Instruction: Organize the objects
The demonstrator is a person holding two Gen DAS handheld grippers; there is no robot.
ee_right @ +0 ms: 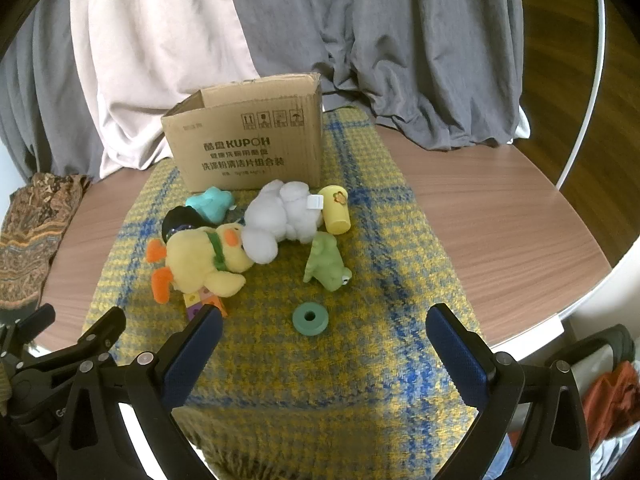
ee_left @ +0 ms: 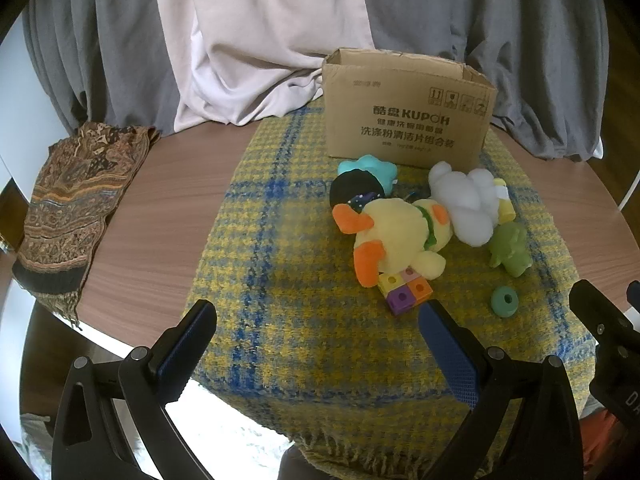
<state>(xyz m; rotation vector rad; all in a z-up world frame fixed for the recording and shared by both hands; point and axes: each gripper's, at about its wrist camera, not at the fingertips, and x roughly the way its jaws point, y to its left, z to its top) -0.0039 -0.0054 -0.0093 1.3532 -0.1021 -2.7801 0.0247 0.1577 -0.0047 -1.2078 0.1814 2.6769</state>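
Both tools, the left tool [ee_left: 316, 344] and the right tool [ee_right: 324, 344], are being held wide apart and empty above the near edge of the desk [ee_right: 500, 216]. Just beyond them, toys are lying on a checked cloth [ee_right: 360, 360]: a green ring [ee_right: 310, 319], a yellow duck [ee_right: 200, 262], a white plush [ee_right: 280, 216]. A cardboard box [ee_right: 248, 148] is standing behind them toward the far edge.

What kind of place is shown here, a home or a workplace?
Probably a room in a home. A round wooden table carries a yellow and blue plaid blanket with soft toys such as a yellow plush duck, a cardboard box behind them, and curtains at the back.
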